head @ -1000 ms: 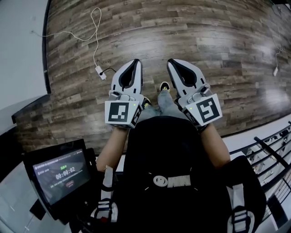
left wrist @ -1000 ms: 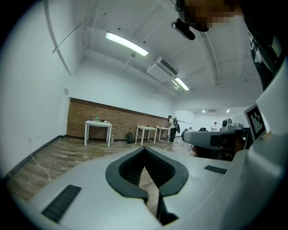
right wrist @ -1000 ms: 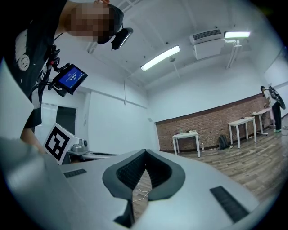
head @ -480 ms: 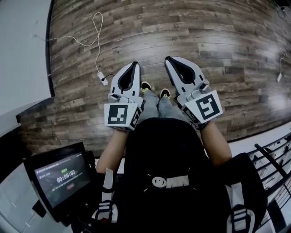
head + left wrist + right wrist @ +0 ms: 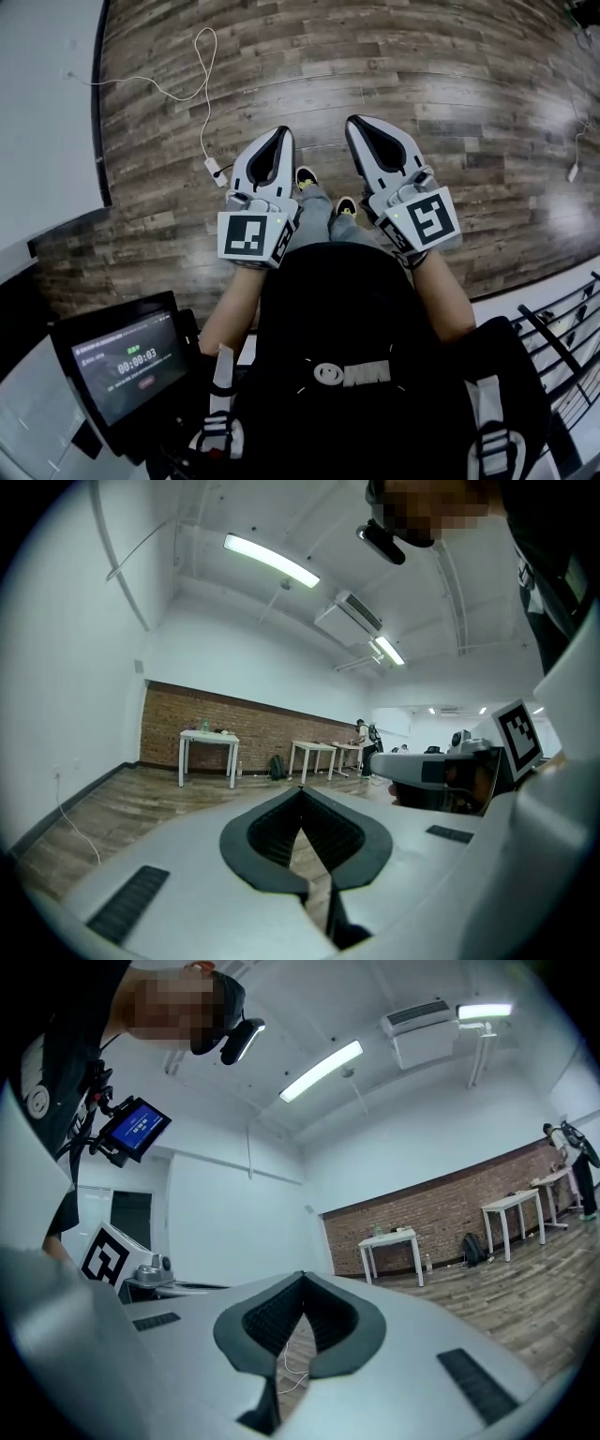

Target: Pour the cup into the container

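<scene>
Fingers (image 5: 247, 169) pressed together, empty, on left gripper (image 5: 278, 133) and right gripper (image 5: 358, 122), level above wood floor (image 5: 441, 66), presumably heading for unseen cup.

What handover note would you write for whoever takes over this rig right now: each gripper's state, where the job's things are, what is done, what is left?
Left gripper: shut, empty, over the floor.
Right gripper: shut, empty, beside it.
Job's things: cup and container show in no view. Tables stand far off by the brick wall; what is on them is too small to tell.
Done: nothing.
Left: find the cup, grasp it, pour it into the container.
</scene>
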Demonstrator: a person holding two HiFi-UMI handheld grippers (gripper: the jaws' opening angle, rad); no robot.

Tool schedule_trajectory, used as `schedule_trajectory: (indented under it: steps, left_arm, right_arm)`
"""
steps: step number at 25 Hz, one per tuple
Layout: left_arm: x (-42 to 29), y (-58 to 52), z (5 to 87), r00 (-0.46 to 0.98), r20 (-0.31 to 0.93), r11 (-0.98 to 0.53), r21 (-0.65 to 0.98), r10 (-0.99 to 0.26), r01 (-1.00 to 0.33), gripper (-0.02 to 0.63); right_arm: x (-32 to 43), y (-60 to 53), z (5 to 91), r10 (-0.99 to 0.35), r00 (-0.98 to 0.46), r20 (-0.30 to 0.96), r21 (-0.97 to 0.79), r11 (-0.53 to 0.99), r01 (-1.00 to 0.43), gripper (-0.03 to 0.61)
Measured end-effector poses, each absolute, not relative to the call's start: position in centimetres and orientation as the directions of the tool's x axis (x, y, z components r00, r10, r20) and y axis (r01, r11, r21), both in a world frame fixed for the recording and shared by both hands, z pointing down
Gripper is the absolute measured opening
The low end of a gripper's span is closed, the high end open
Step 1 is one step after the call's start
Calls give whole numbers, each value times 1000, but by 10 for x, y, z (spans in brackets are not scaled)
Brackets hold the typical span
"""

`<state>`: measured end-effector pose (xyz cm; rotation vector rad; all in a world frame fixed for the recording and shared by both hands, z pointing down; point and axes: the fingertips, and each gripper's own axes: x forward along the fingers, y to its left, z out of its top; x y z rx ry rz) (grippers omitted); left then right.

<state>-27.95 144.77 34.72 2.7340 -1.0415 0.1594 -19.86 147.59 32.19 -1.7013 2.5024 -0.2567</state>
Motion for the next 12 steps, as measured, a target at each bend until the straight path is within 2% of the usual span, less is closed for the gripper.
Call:
schedule_trajectory:
  steps: [7,12]
  left_arm:
    - [-302,1356,349,764,166,-737,201,-624,-646,2]
    - [-302,1336,352,775,166,-743,219,-610,-632,2]
  right_arm:
    - [-228,1376,317,-932,-363,27,-190,351,-917,3]
    - [-225,1357,314,-940,-338,43,-164,327,-931,3]
